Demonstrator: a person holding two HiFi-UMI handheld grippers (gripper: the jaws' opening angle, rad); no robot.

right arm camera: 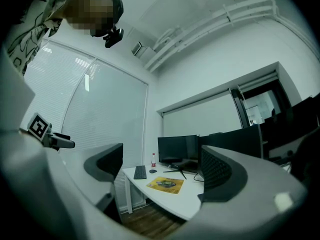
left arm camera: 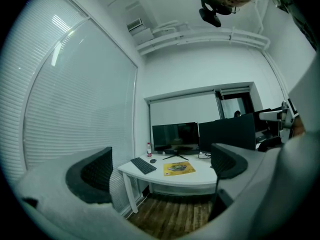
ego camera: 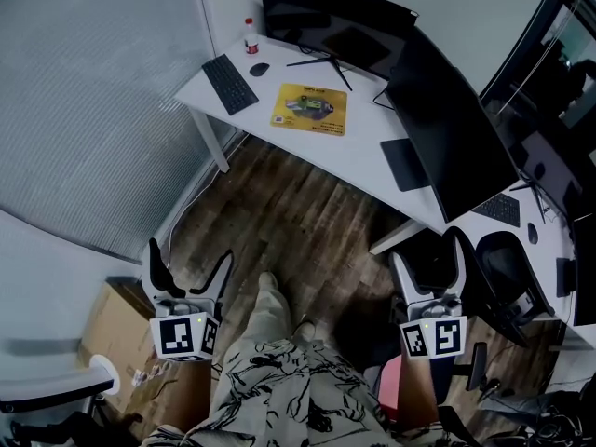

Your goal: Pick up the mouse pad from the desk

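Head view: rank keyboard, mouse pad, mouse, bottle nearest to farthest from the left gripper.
From the left gripper:
1. keyboard, on the left, and mouse pad, to its right: too close to call.
2. mouse, just right of the keyboard's far end.
3. bottle, back corner, behind the mouse.

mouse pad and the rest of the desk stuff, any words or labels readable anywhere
No text can be read in any view.
Mouse pad: yellow, dark picture and some print, too small to read.
Bottle: label blurred, unreadable.
Keyboard: key legends too small.
Left gripper and right gripper: the cubes carry black-and-white square marker patterns, no words.
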